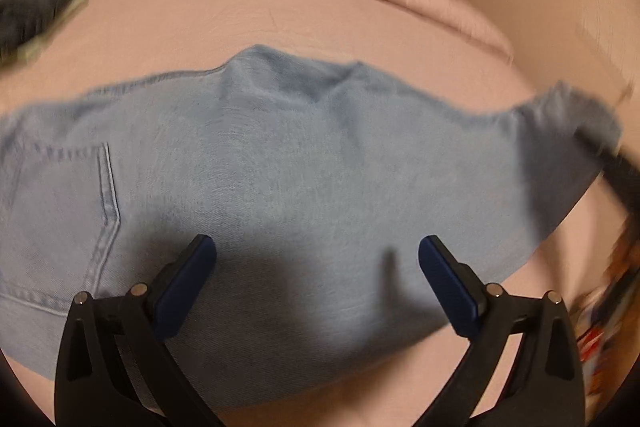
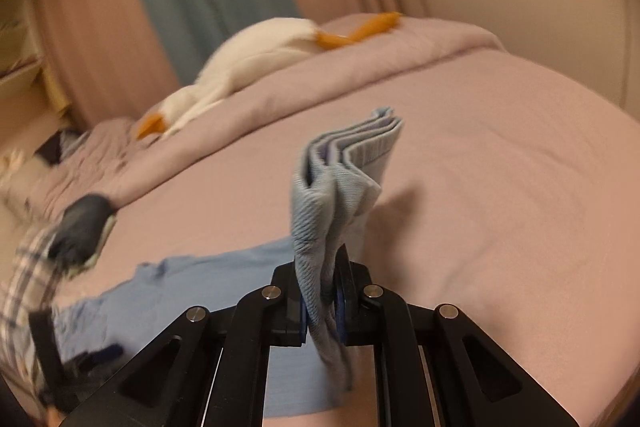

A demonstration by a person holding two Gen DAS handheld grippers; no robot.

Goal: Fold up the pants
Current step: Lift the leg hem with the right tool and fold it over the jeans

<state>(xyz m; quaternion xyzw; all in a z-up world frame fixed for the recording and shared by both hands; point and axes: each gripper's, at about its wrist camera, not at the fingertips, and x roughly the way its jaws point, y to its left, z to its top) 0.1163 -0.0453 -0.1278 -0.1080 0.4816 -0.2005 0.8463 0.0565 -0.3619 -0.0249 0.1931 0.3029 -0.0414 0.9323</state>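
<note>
Right gripper [image 2: 322, 307] lifts the leg ends of the jeans [image 1: 280, 163] while the left gripper [image 1: 316, 259] waits above the cloth.

The light blue jeans lie flat across the pink bed [image 1: 280, 15], back pocket [image 1: 64, 203] towards the waist side. The jaws of the right gripper are pressed narrow on a bunch of the hems [image 2: 352, 147], which stand up in layers between them. The jaws of the left gripper are wide, holding nothing, just over the middle of the jeans. To fold well, I think the right side should carry the hems low and straight towards the waist, keeping all layers together, while the left side presses at the fold line so the cloth does not slide. A plush goose [image 2: 248, 63] lies far behind.
</note>
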